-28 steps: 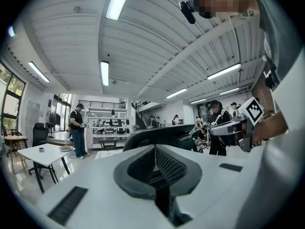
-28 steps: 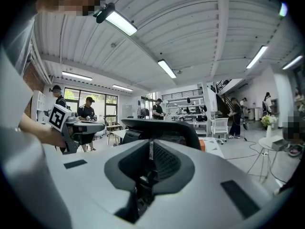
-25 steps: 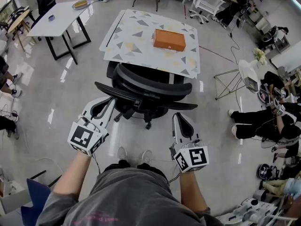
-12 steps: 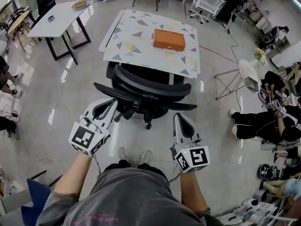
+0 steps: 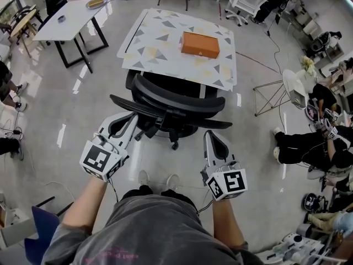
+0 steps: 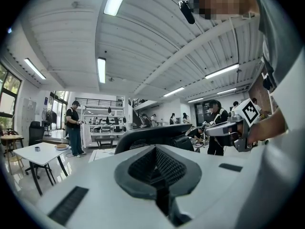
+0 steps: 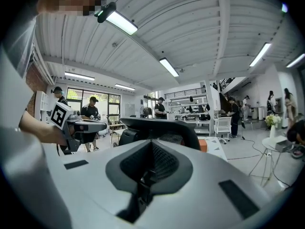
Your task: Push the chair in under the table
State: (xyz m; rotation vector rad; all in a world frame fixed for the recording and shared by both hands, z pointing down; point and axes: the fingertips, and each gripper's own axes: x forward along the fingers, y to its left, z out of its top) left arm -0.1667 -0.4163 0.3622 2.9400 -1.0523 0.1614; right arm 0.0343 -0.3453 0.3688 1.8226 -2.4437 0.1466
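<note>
Hardly anything has moved in the last second: the chair (image 5: 171, 106) stands where it did, both grippers hang in the same spots at its back, and only the view itself has shifted a touch. The floor (image 5: 83, 126) is pale and glossy. The table (image 5: 165, 54), its top patterned with grey and yellow triangles, stands ahead in the middle. The black chair faces it, its seat partly under the table's near edge and its backrest out on the near side. A white table (image 5: 66, 21) on black legs stands far left, well apart. People (image 5: 309, 142) sit at the right. The left gripper (image 5: 131, 119) points at the left end of the backrest, its tip just beside it; whether it touches I cannot tell. Its jaws are together with nothing between them. The right gripper (image 5: 212, 136) is near the right end of the backrest, its jaws likewise pressed together and empty. An orange box (image 5: 200, 44) lies on the table's far right part
</note>
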